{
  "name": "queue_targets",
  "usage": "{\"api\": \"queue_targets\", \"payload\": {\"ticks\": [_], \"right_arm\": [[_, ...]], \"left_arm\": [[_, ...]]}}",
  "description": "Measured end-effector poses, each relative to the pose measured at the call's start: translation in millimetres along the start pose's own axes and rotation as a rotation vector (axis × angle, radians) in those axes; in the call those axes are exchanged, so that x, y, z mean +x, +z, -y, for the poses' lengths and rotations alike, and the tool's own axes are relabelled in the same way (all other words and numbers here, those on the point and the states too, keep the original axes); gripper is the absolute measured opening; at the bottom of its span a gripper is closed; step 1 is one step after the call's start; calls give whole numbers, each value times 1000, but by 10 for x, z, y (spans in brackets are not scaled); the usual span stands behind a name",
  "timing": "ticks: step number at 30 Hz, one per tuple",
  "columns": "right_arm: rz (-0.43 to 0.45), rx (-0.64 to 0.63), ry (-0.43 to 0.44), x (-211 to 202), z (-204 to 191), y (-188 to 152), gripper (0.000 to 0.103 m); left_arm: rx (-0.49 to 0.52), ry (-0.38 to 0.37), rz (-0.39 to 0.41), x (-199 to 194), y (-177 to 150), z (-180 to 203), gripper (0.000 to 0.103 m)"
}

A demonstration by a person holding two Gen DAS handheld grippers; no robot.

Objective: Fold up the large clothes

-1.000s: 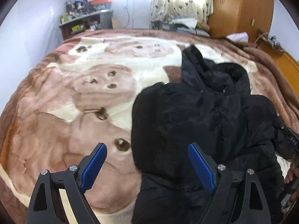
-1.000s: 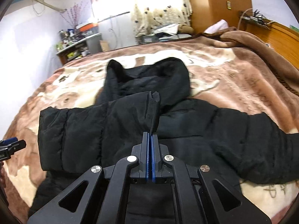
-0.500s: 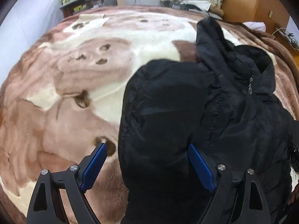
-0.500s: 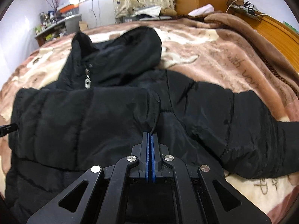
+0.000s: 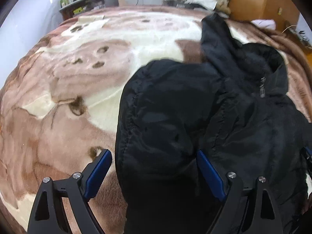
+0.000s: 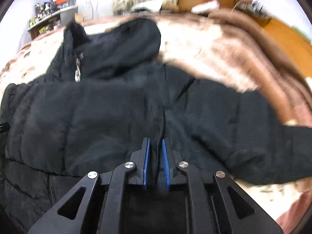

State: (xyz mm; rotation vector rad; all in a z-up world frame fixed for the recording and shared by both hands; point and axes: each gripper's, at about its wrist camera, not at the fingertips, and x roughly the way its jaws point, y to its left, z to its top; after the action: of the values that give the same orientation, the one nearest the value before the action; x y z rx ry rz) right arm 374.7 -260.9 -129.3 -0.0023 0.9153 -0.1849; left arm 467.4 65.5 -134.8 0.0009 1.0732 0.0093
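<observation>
A black hooded puffer jacket (image 5: 195, 107) lies front up on the brown and cream blanket (image 5: 58, 97). Its one sleeve is folded across the chest (image 6: 87, 120); the other sleeve (image 6: 263, 146) stretches out to the right. My left gripper (image 5: 153, 153) is open wide just above the jacket's folded left edge, one finger over the blanket, the other over the jacket. My right gripper (image 6: 156, 140) sits low over the chest and its jaws are opening, with the folded sleeve's end edge loose in the narrow gap. The hood (image 6: 120, 44) lies beyond, with a zipper pull (image 6: 77, 74) beside it.
The blanket spreads wide to the left of the jacket. A cluttered shelf (image 5: 87, 5) stands past the far edge of the bed, with a wooden wardrobe (image 5: 259, 3) at the back right. Bunched brown bedding (image 6: 263, 44) rises on the right.
Both grippers have come down closer to the jacket. The right jaws, shut on the sleeve's end before, now stand slightly apart. The sleeve now lies flat on the chest.
</observation>
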Motion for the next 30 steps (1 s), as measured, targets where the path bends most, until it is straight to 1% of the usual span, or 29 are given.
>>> {"api": "queue_targets", "payload": {"ticks": [1,2,3,4,5,6,7,8,10,12,13,15,17,20,22,23,25,26,27,28,29,30], "right_arm": [[37,-10,6,-97,-42,17,25],[80,-21,23,-207,-108,36,30],[104,-29,49,-266,-161,51,38],[127,-37,100,-318,-226,64,43],[133,-41,163,-332,-299,78,46],[121,-43,194,-303,-360,87,47],[94,-55,204,-216,-449,88,47],[69,-70,197,-132,-510,80,47],[-7,-101,181,83,-625,30,47],[-17,-125,171,187,-660,-13,47],[-22,-133,172,217,-666,-18,47],[-40,-135,178,276,-659,-14,47],[-62,-121,189,316,-630,-22,47],[-71,-139,180,329,-651,-9,47],[-80,-121,178,251,-593,42,47],[-64,-99,177,175,-550,53,47],[-8,-50,184,-45,-412,65,47],[6,-30,191,-164,-321,71,47],[20,-16,191,-296,-225,75,47],[36,-10,184,-401,-156,85,47],[57,-9,173,-557,-53,94,47],[71,-12,166,-680,26,105,47]], "left_arm": [[5,7,11,-49,-11,1,90],[7,11,24,-108,-23,1,90],[-1,3,36,-149,-33,-10,90],[-10,-11,52,-192,-40,-18,90],[-7,-20,58,-205,-41,-11,90],[5,-9,47,-170,-33,8,90],[16,9,30,-116,-25,18,90],[21,24,-2,-35,-32,27,90],[-7,6,-36,104,-23,-6,90],[-35,-21,-52,188,-29,-44,90],[-38,-24,-51,211,-30,-47,93],[-37,-16,-52,268,-40,-52,98],[-50,-20,-63,319,-28,-86,100],[-31,9,-65,284,-10,-51,101],[-27,2,-70,186,-27,-28,100],[-25,4,-54,89,-29,-28,100],[15,32,-8,-139,-45,8,98],[23,19,8,-263,-55,17,98],[17,-21,16,-437,-72,9,98],[6,-43,19,-569,-80,-7,98],[4,-39,32,-725,-94,-5,98],[20,-20,56,-932,-110,33,98]]}}
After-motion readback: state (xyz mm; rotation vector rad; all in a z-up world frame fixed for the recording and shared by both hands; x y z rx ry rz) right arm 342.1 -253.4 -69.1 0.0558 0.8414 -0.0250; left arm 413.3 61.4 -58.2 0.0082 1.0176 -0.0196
